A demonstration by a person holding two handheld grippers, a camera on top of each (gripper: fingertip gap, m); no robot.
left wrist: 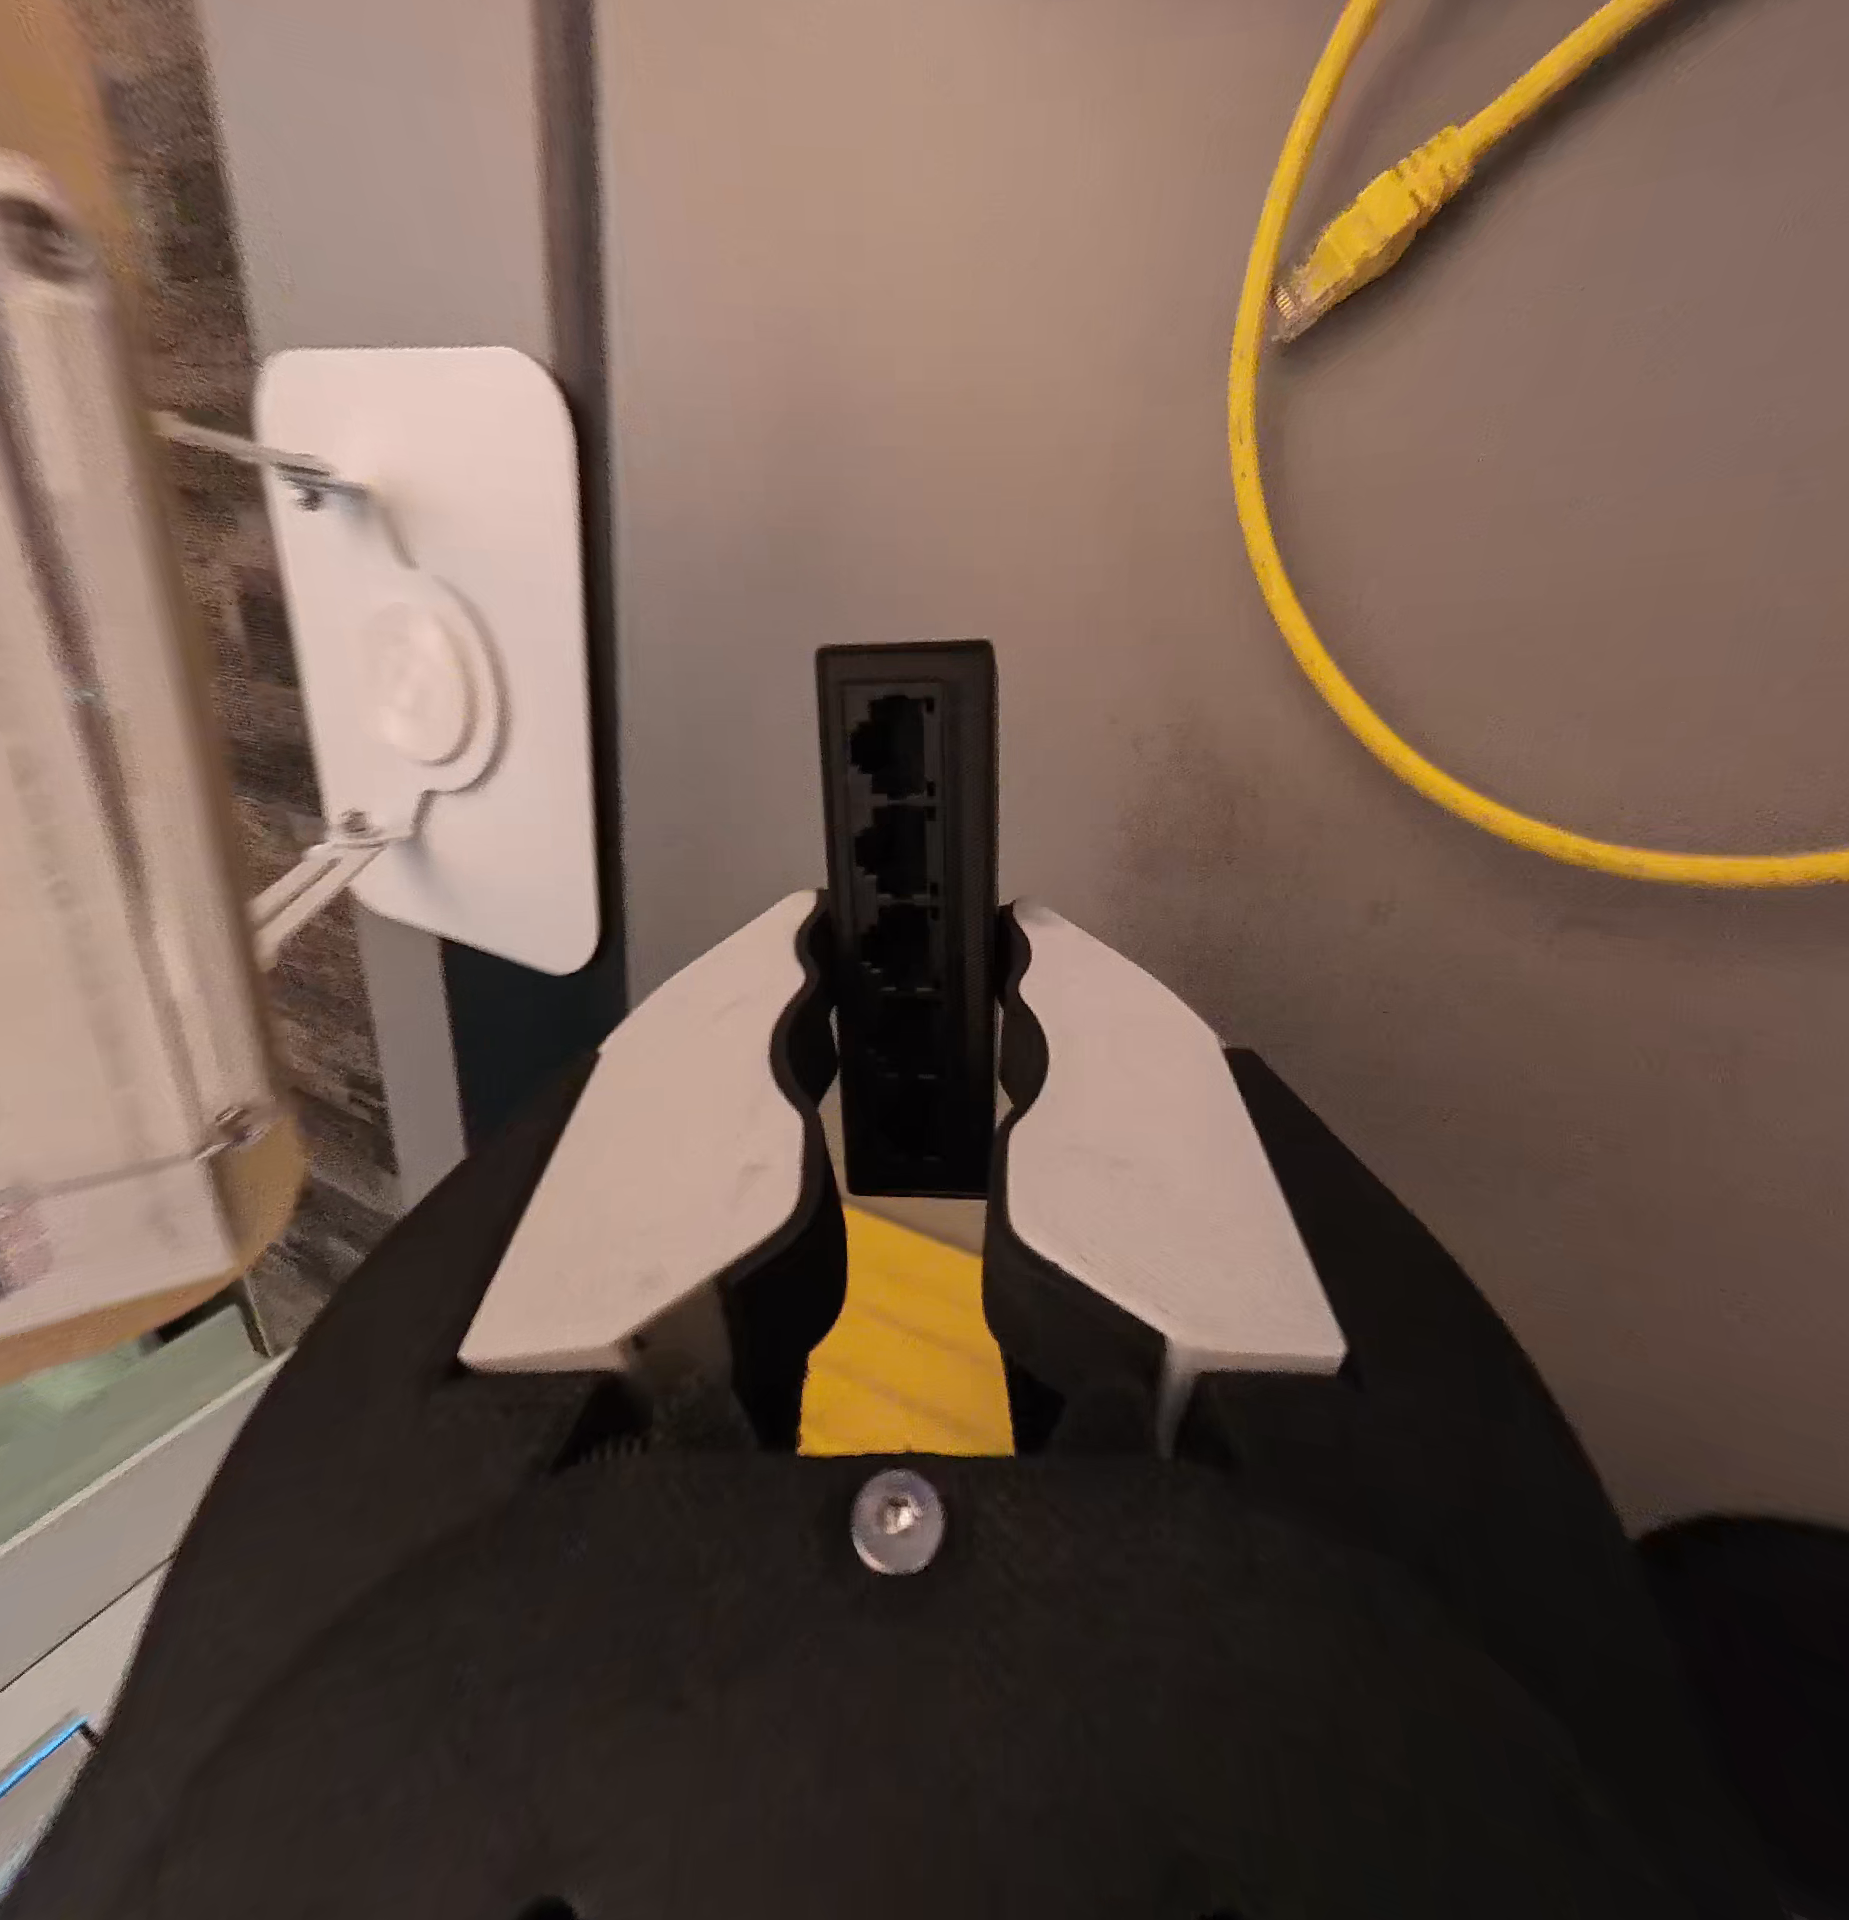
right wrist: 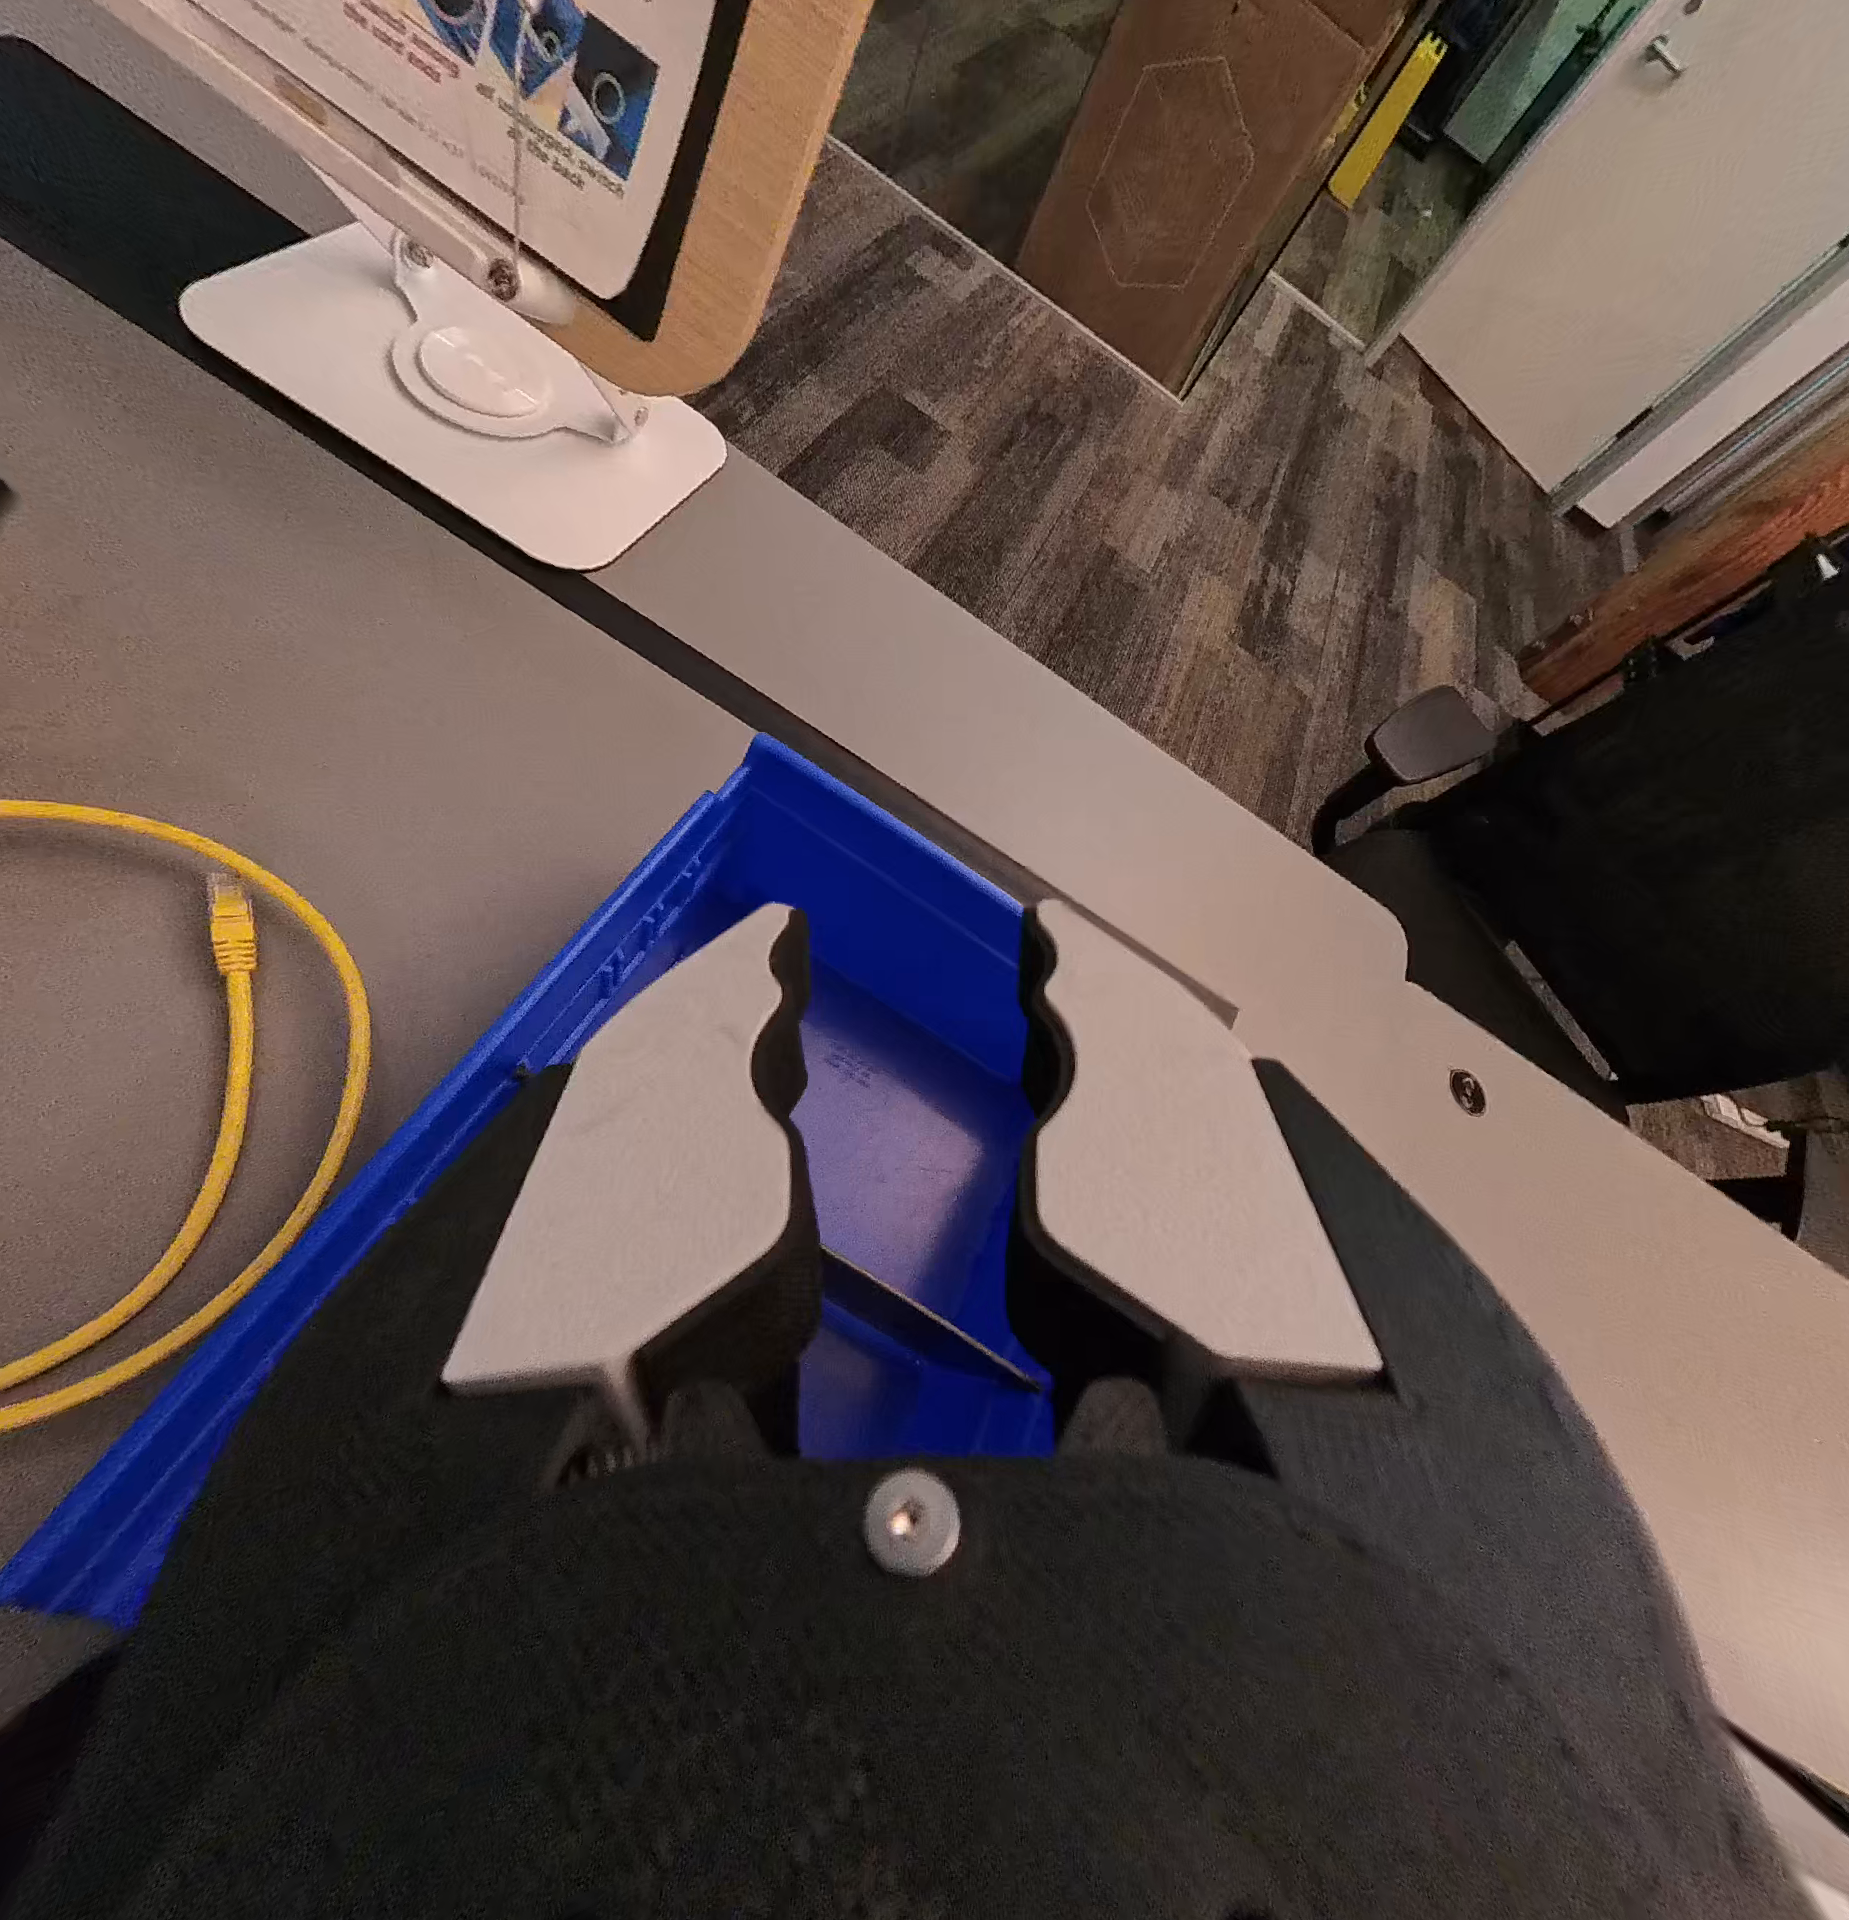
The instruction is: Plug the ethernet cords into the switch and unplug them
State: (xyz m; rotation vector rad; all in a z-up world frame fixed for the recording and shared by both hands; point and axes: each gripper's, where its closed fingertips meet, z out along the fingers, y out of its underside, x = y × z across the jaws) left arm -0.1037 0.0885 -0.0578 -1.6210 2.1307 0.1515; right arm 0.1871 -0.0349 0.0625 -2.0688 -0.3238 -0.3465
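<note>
My left gripper (left wrist: 907, 925) is clamped on the black rectangular plastic switch (left wrist: 904, 831), its row of ports facing me with nothing plugged in. My right gripper (right wrist: 909, 930) hangs with its jaws apart over the blue plastic bin (right wrist: 878, 904), where I see only a thin divider. The yellow ethernet cord (right wrist: 276, 1049) lies looped on the grey table (right wrist: 463, 686) beside the bin, near a white-based sign stand (right wrist: 463, 436) bearing printed writing.

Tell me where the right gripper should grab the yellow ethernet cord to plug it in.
Probably the ribbed boot just behind the plug, approached from above: it lies flat and free on the table, and gripping there leaves the tip exposed for the switch.
</note>
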